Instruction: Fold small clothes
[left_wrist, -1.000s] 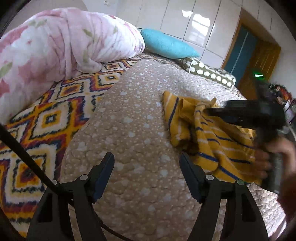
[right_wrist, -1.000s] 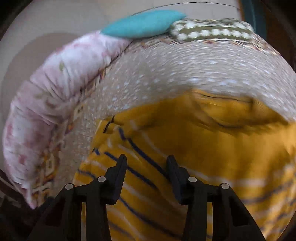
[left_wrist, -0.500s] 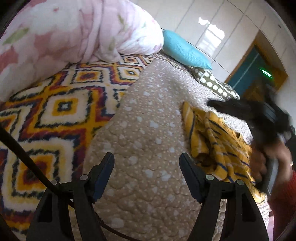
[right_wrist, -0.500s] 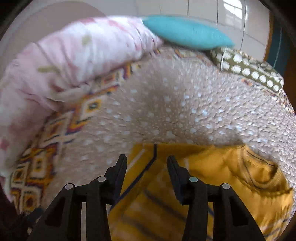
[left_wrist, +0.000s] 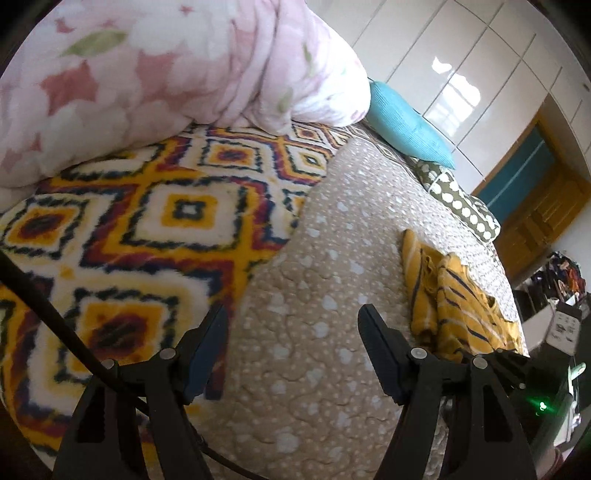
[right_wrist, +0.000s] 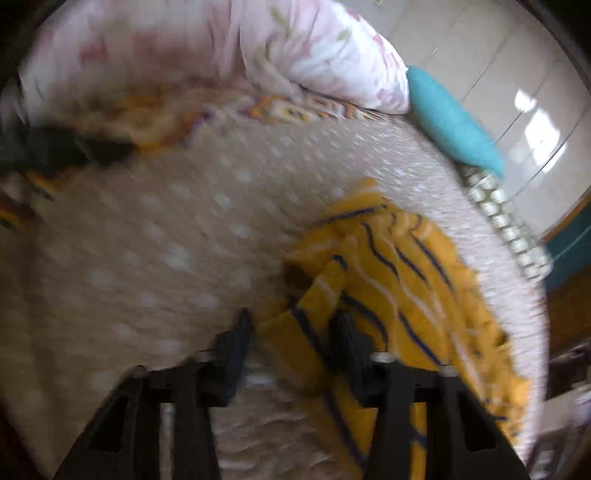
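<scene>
**Entry: one striped top, bunched, awaiting first fold**

Item. Top (right_wrist: 399, 280), yellow with dark and white stripes, lying crumpled on the bed (left_wrist: 317, 295), on its tan dotted quilt, towards the bed's right side as my left camera sees it. In that view the heap (left_wrist: 454, 302) runs lengthwise away from me towards the pillows, its narrow far end pointing at the spotted pillow (left_wrist: 465, 206). Which end is neck and which hem I cannot tell; the cloth is too rucked and the right view is blurred.

Right tool (right_wrist: 291, 336). Fingers parted moderately, straddling a near flap of the top. Cloth lies between them, but the jaws are not closed on it; I judge nothing gripped.

Left tool (left_wrist: 291, 328). Wide open, empty, over bare quilt, well apart from the top, which sits off to its right.

Step in hand. I judge this the opening stage: taking hold of an edge so the top can be spread flat. No fold is yet made.

Next move calls for. Closing my right tool on the flap, bringing my left tool across to a second edge, then drawing the two apart.

Surroundings. Patterned blanket (left_wrist: 147, 229) beside the quilt; pink duvet (left_wrist: 155, 74) heaped beyond it; blue pillow (left_wrist: 406, 125) at the head.
</scene>
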